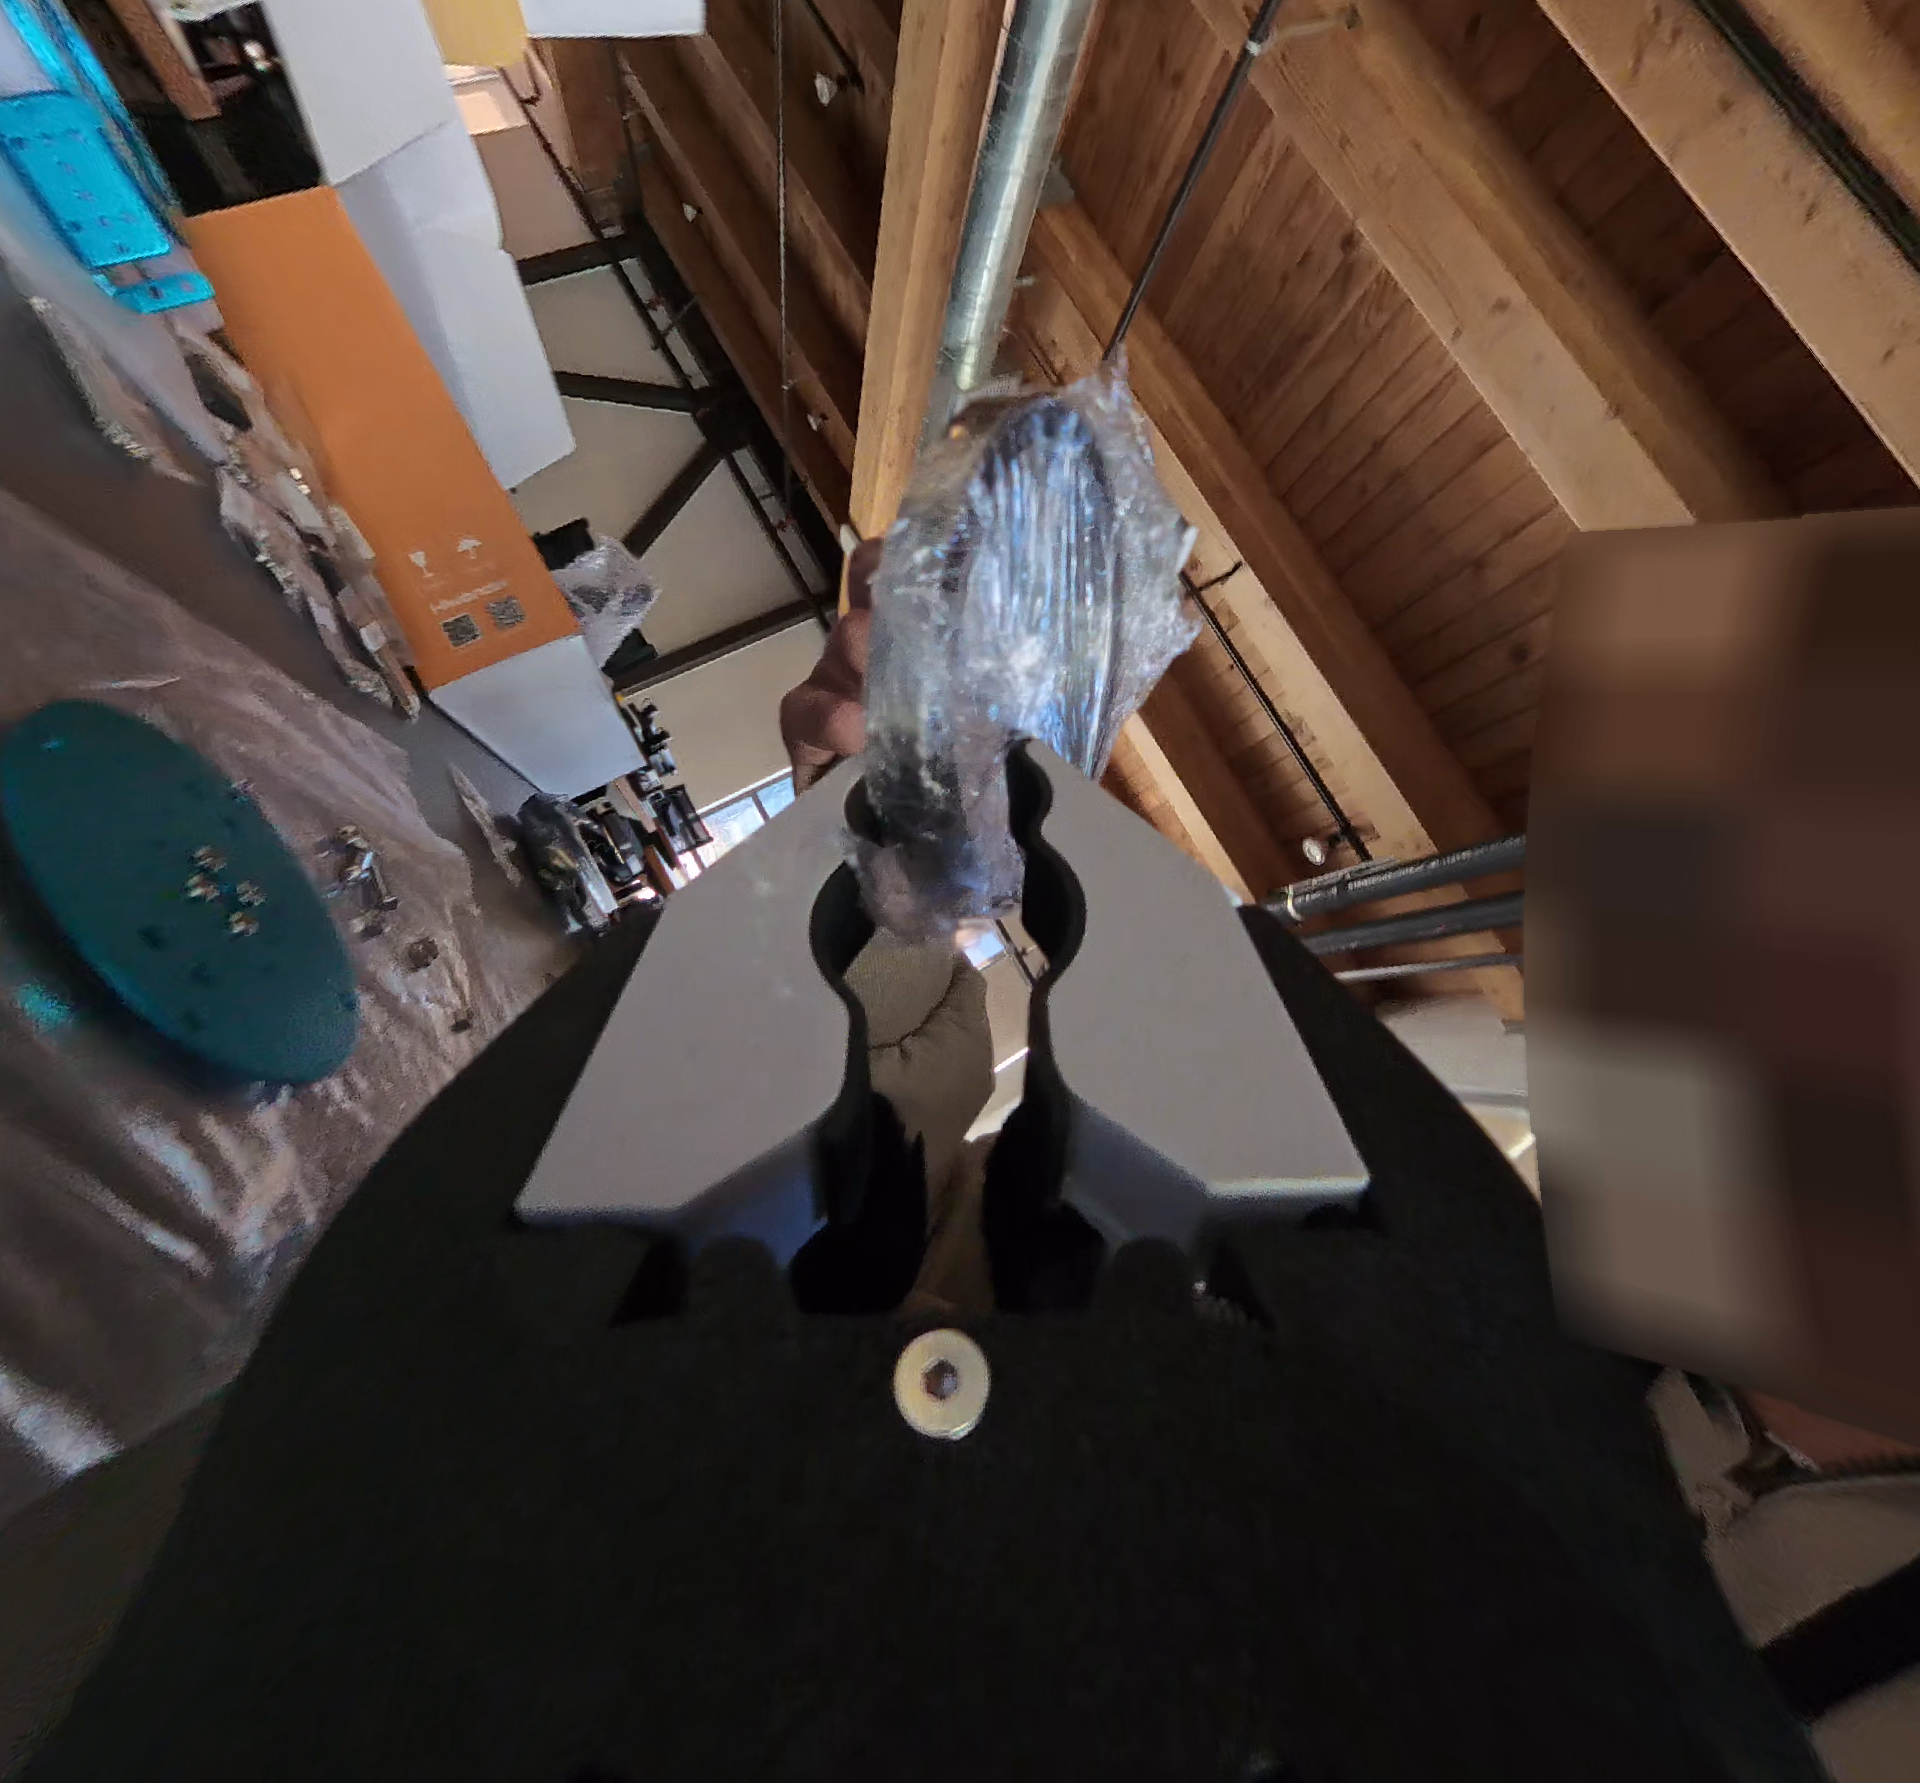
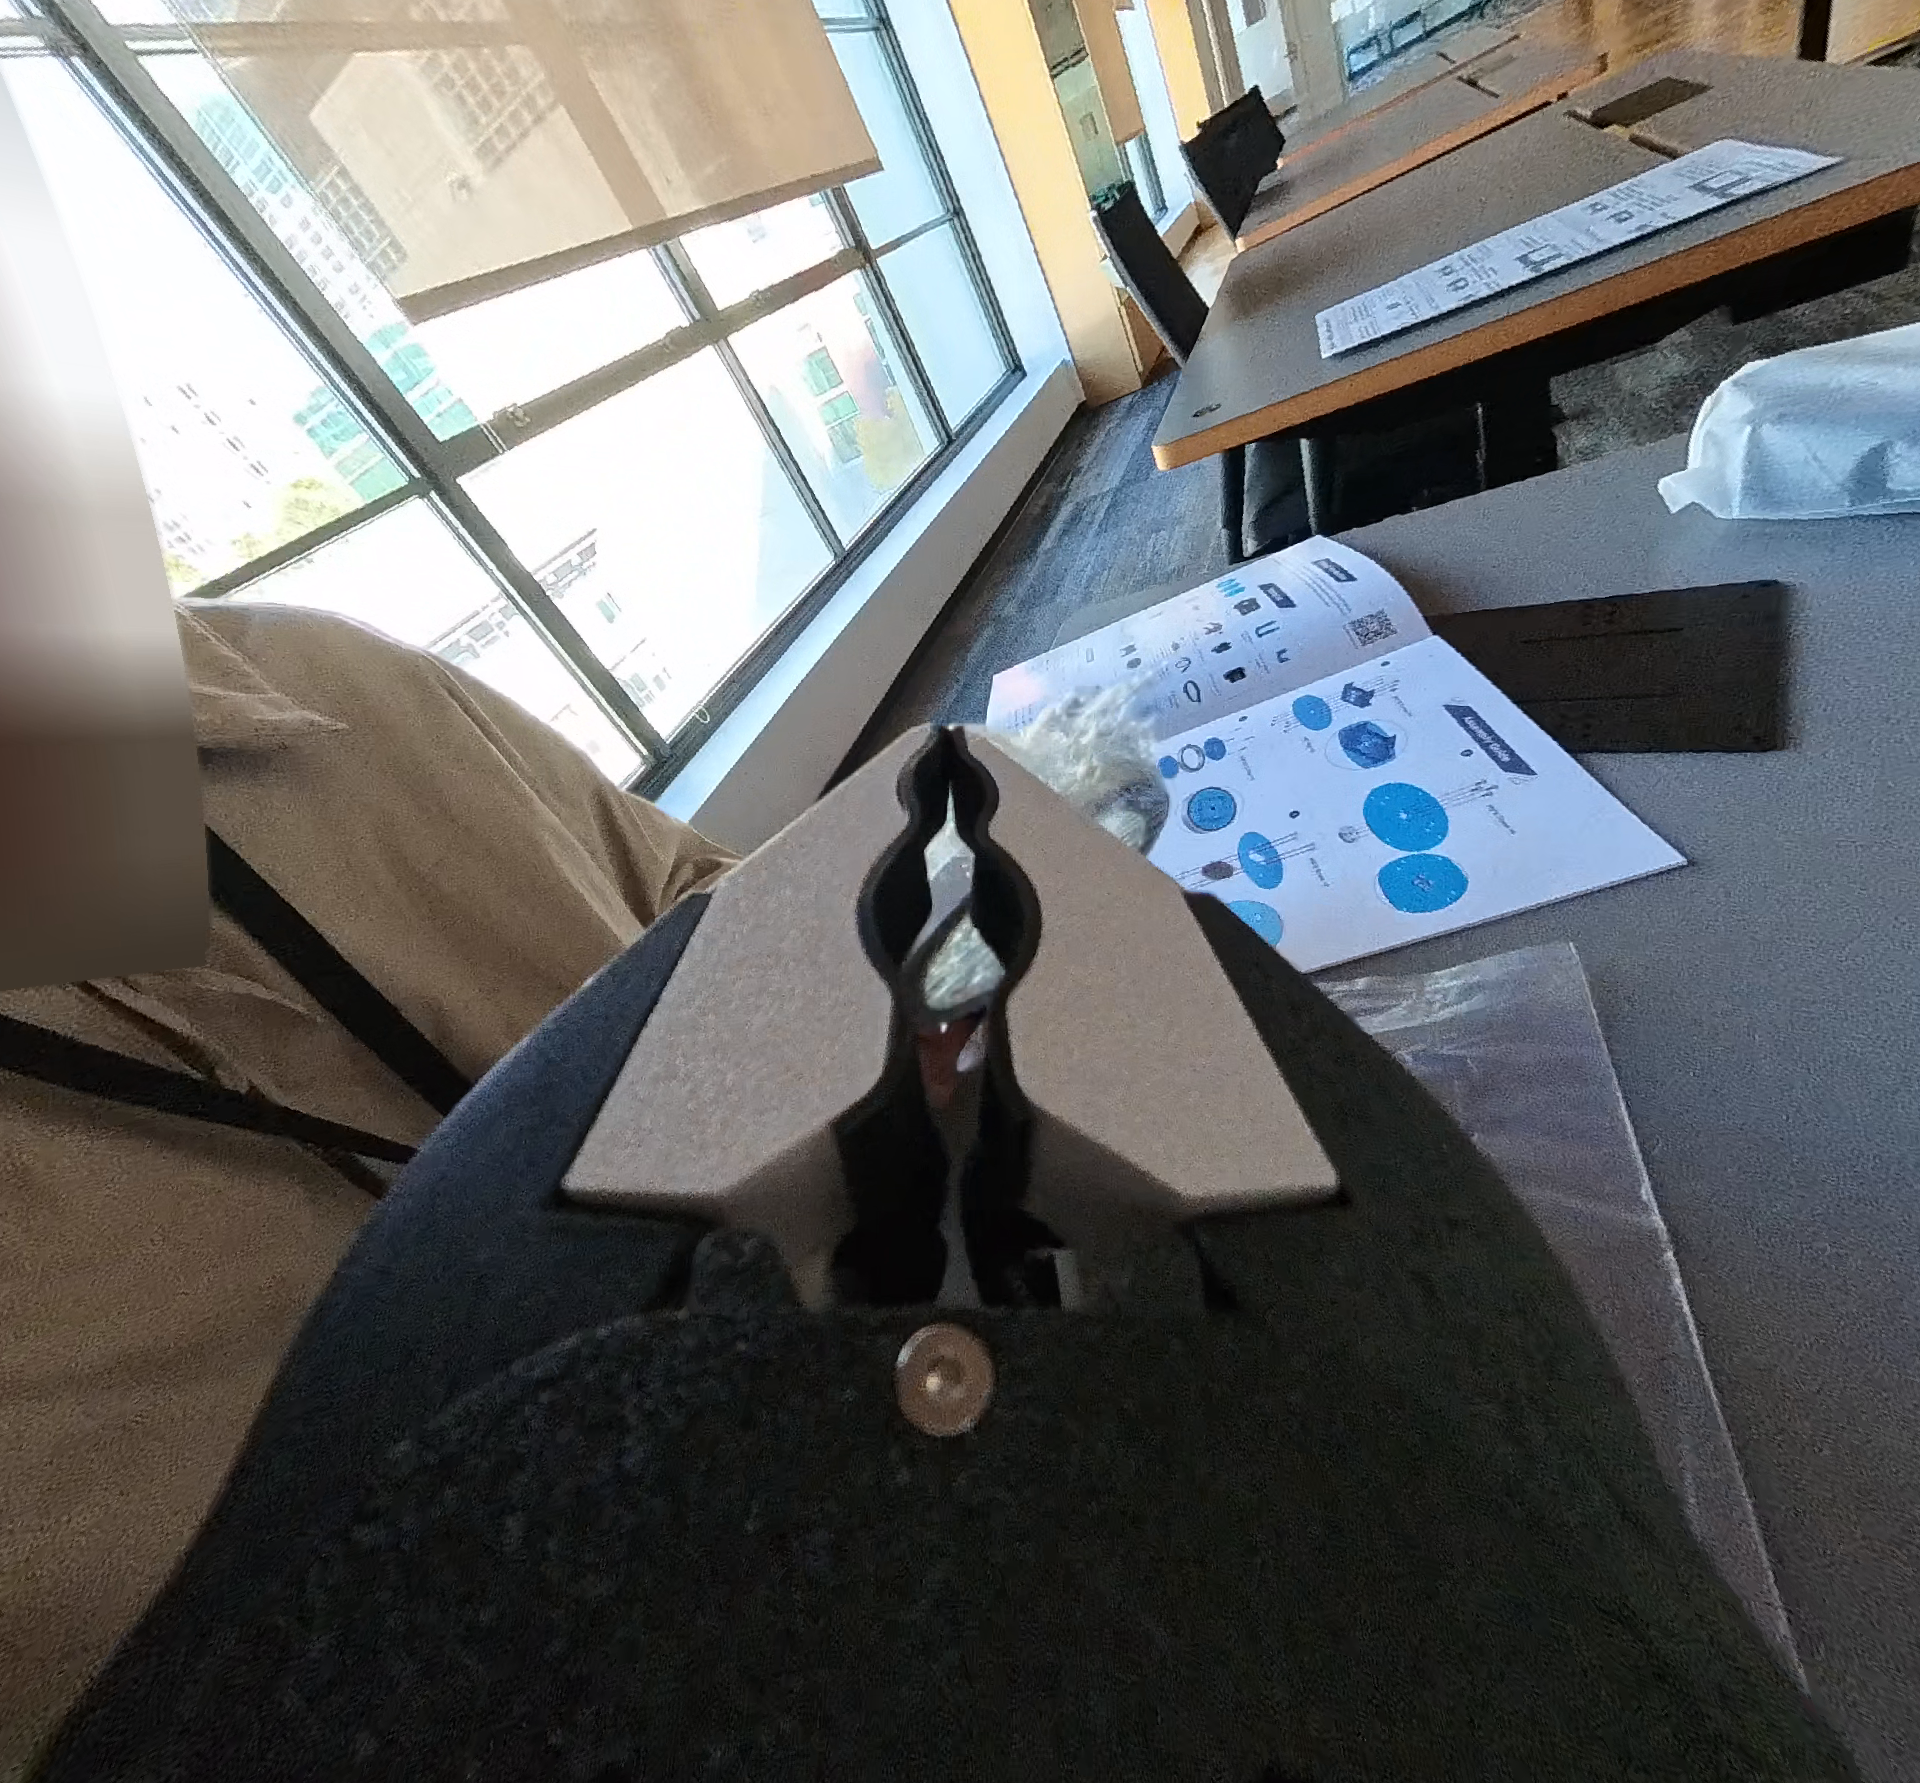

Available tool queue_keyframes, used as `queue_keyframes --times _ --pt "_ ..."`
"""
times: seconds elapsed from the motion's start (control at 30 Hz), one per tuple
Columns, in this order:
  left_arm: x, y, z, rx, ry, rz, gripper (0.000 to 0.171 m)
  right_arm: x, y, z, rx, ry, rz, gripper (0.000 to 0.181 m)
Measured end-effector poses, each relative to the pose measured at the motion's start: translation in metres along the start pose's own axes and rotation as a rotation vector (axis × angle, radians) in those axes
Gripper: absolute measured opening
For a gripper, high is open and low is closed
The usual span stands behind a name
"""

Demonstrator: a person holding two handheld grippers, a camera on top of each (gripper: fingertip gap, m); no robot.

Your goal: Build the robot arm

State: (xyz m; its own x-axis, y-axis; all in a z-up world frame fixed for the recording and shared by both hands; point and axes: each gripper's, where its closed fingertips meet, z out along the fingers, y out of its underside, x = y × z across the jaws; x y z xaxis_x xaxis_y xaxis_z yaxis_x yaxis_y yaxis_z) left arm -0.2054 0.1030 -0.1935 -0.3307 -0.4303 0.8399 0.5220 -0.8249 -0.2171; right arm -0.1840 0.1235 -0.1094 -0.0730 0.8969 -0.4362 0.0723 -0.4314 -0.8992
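My left gripper (image 1: 930, 798) points up toward the wooden ceiling and is shut on a clear plastic bag (image 1: 1029, 590) with a coiled black ring or cable inside. A person's hand (image 1: 821, 705) shows just behind the bag. My right gripper (image 2: 951, 746) has its tips together above a grey table (image 2: 1766, 1006). Crumpled clear plastic (image 2: 1081, 767) shows in the gap between the jaws and sticks out past the right finger. An open instruction booklet (image 2: 1382, 798) lies just beyond it.
A teal disc (image 1: 177, 892) and loose screws (image 1: 353, 881) lie on a plastic-covered surface at left, near an orange and white box (image 1: 416, 445). On the table are a black plate (image 2: 1621, 673), a flat clear bag (image 2: 1507, 1162) and a white wrapped item (image 2: 1818, 434). A beige-clothed person (image 2: 364, 850) sits left. My hands' fingertips stand some 10 cm from each other.
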Motion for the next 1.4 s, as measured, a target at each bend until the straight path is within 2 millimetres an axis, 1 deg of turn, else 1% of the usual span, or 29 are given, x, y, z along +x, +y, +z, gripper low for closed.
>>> queue_keyframes --times 0.1,0.2,0.27,0.33,0.4,0.43,0.5,0.57,0.63,0.7,0.73,0.77,0.83,0.97,1.03,1.1,1.17,1.2,1.27,1.3,1.33,1.37,1.4 --pt "-0.012 -0.002 -0.010 0.031 -0.043 -0.034 0.025 0.012 -0.002 -0.001 0.043 -0.003 0.048 0.000" --pt "-0.022 0.003 -0.013 0.001 -0.111 0.019 0.029 0.024 0.000 0.000 0.033 0.007 0.067 0.000" --pt "-0.026 0.004 -0.013 -0.017 -0.172 0.079 0.029 0.030 0.007 0.005 -0.021 0.035 0.048 0.000" --pt "-0.037 0.007 -0.014 -0.063 -0.285 0.156 0.032 0.036 0.012 0.006 -0.070 0.075 0.021 0.000" --pt "-0.047 0.006 -0.019 -0.101 -0.431 0.272 0.032 0.048 0.013 0.003 -0.105 0.142 0.003 0.000" --pt "-0.049 0.002 -0.021 -0.112 -0.491 0.348 0.033 0.057 0.016 0.001 -0.137 0.188 -0.009 0.000" --pt "-0.041 -0.012 -0.022 -0.133 -0.572 0.555 0.033 0.076 0.026 0.001 -0.216 0.277 -0.029 0.000" --pt "-0.030 -0.035 -0.020 -0.174 -0.644 0.822 0.033 0.086 0.038 0.009 -0.283 0.305 -0.032 0.000" --pt "-0.017 -0.059 -0.014 -0.254 -0.678 1.036 0.033 0.087 0.049 0.021 -0.349 0.281 -0.078 0.000" --pt "0.001 -0.089 -0.006 -0.286 -0.675 1.180 0.033 0.085 0.056 0.030 -0.401 0.248 -0.153 0.000" --pt "0.005 -0.099 -0.003 -0.326 -0.664 1.245 0.036 0.084 0.059 0.033 -0.419 0.226 -0.190 0.000" --pt "0.004 -0.104 0.000 -0.400 -0.639 1.286 0.038 0.084 0.060 0.036 -0.431 0.212 -0.216 0.000" --pt "-0.002 -0.103 0.003 -0.567 -0.572 1.281 0.046 0.080 0.063 0.042 -0.456 0.162 -0.265 0.000" --pt "-0.002 -0.089 0.013 -0.732 -0.344 1.098 0.048 0.064 0.073 0.055 -0.522 0.040 -0.386 0.000" --pt "-0.001 -0.079 0.009 -0.823 -0.234 1.029 0.048 0.059 0.079 0.059 -0.567 0.006 -0.445 0.000" --pt "-0.005 -0.073 0.000 -0.913 -0.185 1.020 0.048 0.054 0.084 0.062 -0.597 -0.020 -0.501 0.000" --pt "-0.004 -0.060 -0.009 -1.006 -0.119 0.984 0.048 0.052 0.086 0.063 -0.603 -0.029 -0.536 0.000" --pt "-0.005 -0.056 -0.011 -1.041 -0.108 0.979 0.048 0.050 0.086 0.062 -0.607 -0.040 -0.547 0.000" --pt "-0.010 -0.055 -0.011 -1.078 -0.122 0.984 0.047 0.045 0.088 0.062 -0.614 -0.067 -0.569 0.000" --pt "-0.009 -0.054 -0.010 -1.085 -0.113 0.956 0.044 0.042 0.089 0.062 -0.615 -0.079 -0.587 0.000" --pt "-0.006 -0.052 -0.010 -1.102 -0.090 0.910 0.033 0.042 0.090 0.062 -0.618 -0.079 -0.605 0.000" --pt "-0.004 -0.049 -0.010 -1.118 -0.074 0.870 0.027 0.041 0.091 0.063 -0.624 -0.076 -0.623 0.000" --pt "-0.004 -0.047 -0.011 -1.134 -0.069 0.849 0.026 0.040 0.092 0.064 -0.627 -0.077 -0.640 0.000"
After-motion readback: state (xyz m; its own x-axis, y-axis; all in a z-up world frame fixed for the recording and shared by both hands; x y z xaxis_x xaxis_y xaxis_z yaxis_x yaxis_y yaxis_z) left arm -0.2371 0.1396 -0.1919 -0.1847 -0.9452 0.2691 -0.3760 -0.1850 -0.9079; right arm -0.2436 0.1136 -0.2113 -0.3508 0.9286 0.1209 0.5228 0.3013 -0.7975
